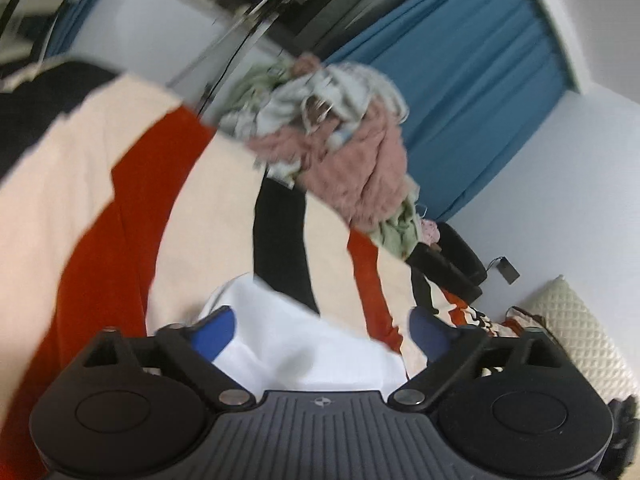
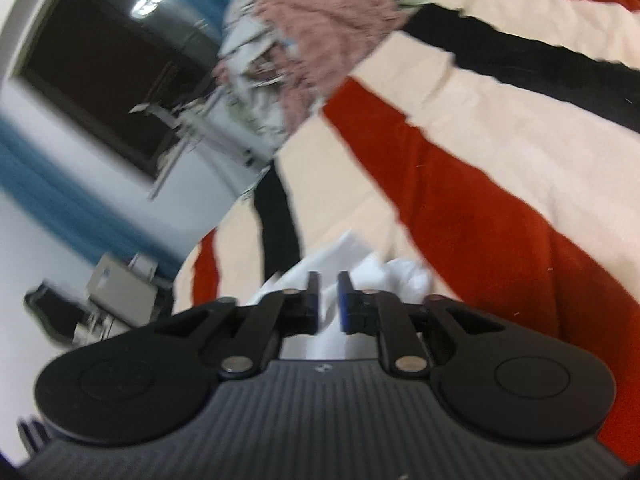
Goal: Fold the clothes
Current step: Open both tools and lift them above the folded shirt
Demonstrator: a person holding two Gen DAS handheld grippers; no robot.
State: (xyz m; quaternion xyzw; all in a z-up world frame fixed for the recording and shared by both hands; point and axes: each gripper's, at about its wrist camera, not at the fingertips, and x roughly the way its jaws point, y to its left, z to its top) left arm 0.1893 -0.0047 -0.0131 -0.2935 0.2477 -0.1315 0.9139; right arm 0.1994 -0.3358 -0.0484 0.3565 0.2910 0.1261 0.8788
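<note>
The left gripper (image 1: 322,330) stood spread wide, its blue pads well apart, with a white garment (image 1: 296,344) lying between and under them at the bottom centre of the frame. The garment ran from there up toward the black stripe of the striped blanket (image 1: 80,184). The right gripper (image 2: 328,300) had its jaws nearly together, pinching a bunched fold of the same white garment (image 2: 396,276) at lower centre. A heap of clothes (image 1: 344,152) lay beyond, in the upper middle.
</note>
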